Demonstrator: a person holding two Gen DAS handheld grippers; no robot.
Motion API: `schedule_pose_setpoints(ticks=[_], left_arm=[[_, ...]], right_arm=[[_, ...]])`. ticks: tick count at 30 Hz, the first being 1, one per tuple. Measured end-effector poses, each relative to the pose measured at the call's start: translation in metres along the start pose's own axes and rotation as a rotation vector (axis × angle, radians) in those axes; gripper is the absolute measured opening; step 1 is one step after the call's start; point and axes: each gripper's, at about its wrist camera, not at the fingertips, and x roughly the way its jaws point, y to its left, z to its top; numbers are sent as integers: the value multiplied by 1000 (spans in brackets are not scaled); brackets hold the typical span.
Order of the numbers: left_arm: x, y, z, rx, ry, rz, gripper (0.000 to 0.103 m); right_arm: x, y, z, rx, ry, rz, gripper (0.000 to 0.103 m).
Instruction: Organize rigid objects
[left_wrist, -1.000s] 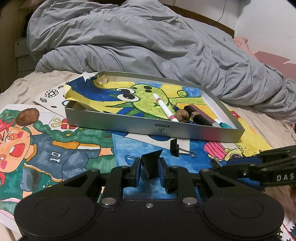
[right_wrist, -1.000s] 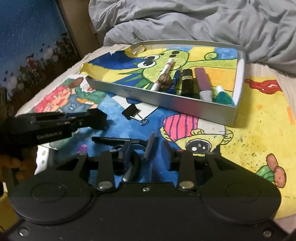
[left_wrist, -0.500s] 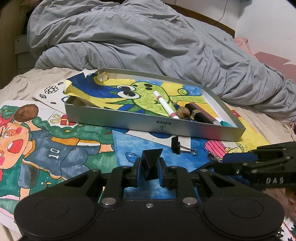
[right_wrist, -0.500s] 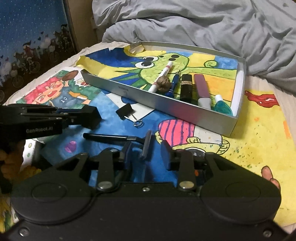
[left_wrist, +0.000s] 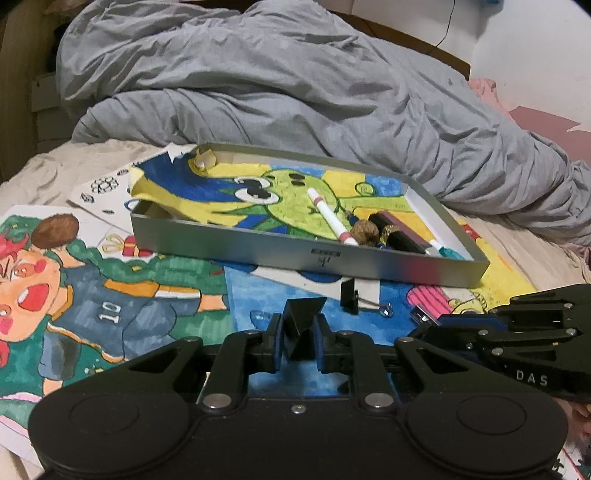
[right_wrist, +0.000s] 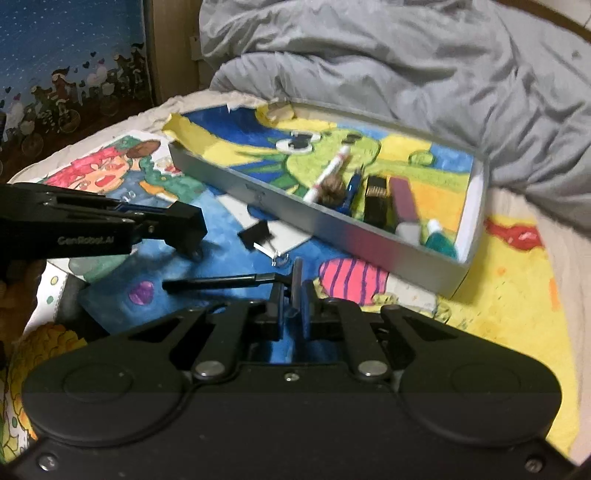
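Left tool (left_wrist: 299, 338) closed on black wedge-shaped piece (left_wrist: 303, 314), lower centre of frame. Right tool (right_wrist: 293, 308) closed on thin flat grey piece (right_wrist: 296, 282). Tray (left_wrist: 369, 264) at mid-frame, pens crowded at right end. Release advised over bare left half, low above tray floor.

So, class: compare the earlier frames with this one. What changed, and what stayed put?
The right tongs closed from open onto a thin grey strip. The left tongs stay shut on the dark wedge. The binder clip and the tray with its contents kept their places.
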Motion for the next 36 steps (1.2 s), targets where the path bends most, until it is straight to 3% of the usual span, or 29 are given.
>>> schedule_pose_setpoints(ticks=[16,25,28,36], left_arm=[[-25,-23,42,-2,-128,30,17],[-12,-32,69,-31,-190,24,17],[1,-34,78,-44,-205,26,17],[53,-36,85,-83,-179,35,17]], right_arm=[[-60,-27,31,85,-242,-61,2],[-69,-74,35,272,-388,-65,2],[-61,-90,29,348,-399,-53,2],[-28,-109,9,403,-333,-92,2]])
